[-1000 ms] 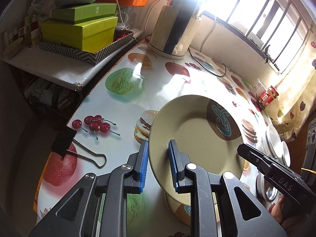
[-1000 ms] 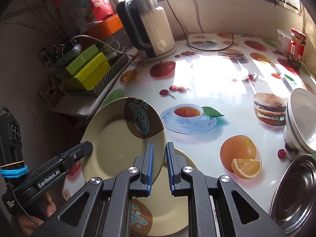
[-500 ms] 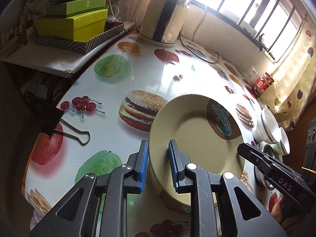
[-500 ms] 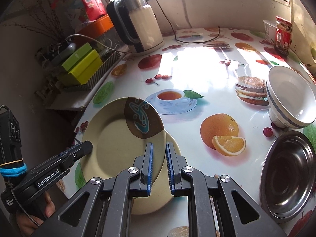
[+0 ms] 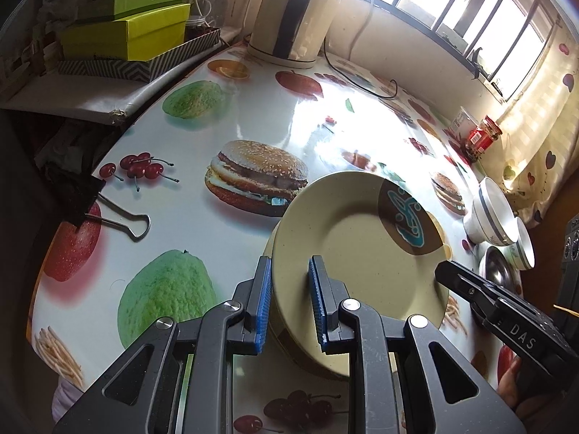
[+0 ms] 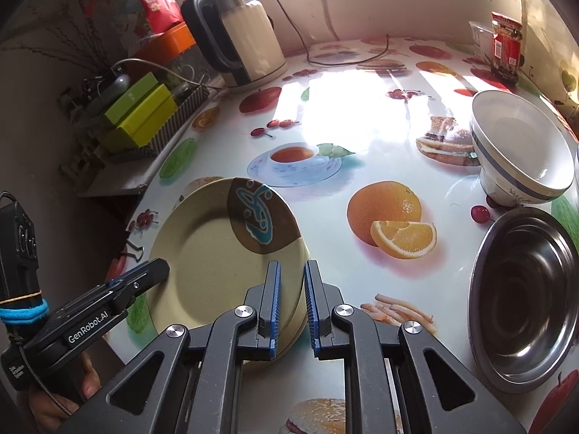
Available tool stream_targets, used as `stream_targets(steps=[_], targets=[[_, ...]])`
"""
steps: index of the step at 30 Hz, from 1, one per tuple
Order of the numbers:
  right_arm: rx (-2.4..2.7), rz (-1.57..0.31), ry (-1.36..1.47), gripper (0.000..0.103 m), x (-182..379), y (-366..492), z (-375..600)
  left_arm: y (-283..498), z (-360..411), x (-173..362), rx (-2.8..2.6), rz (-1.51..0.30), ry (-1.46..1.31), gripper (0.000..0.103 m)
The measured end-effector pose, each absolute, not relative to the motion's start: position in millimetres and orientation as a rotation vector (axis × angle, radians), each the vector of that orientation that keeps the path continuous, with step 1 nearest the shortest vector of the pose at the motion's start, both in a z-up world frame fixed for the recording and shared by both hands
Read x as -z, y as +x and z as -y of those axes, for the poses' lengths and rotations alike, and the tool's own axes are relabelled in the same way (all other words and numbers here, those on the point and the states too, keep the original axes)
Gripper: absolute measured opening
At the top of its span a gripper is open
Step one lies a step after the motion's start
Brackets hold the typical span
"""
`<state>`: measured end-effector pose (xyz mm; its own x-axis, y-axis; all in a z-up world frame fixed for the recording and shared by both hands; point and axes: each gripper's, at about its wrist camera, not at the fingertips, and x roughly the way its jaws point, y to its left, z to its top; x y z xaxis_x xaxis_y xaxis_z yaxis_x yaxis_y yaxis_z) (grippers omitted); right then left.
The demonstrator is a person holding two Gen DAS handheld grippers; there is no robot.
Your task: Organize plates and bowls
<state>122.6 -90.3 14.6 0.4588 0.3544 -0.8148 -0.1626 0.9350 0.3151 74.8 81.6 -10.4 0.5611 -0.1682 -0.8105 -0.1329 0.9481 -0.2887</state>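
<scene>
A beige plate (image 5: 354, 249) (image 6: 210, 264) with a brown patch and teal motif hangs tilted just above a second beige plate (image 5: 307, 358) (image 6: 302, 311) lying on the fruit-print table (image 5: 217, 115). My left gripper (image 5: 288, 271) is shut on the held plate's left rim; it shows in the right wrist view as the left gripper (image 6: 144, 278). On the opposite rim my right gripper (image 6: 291, 271) is shut too, and in the left wrist view the right gripper (image 5: 466, 285) shows at that rim. White bowls (image 5: 492, 213) (image 6: 521, 152) and a steel bowl (image 5: 501, 275) (image 6: 524, 296) stand to the right.
An electric kettle (image 5: 293, 18) (image 6: 246, 43) with its cord stands at the back. Green boxes (image 5: 126, 36) sit on a side shelf at left. A binder clip (image 5: 119, 217) grips the table's left edge. A red jar (image 5: 481, 137) is near the window.
Both grippers carried the plate across the table and down; it now sits almost squarely over the lower plate. The bowls on the right look closer.
</scene>
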Motion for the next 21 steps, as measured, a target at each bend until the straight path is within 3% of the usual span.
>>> stream_targets(steps=[21], targets=[[-0.317,-1.074,0.200,0.014,-4.4,117.9,89.5,73.6,-81.2,14.2,0.013,-0.992,-0.320,0.021]])
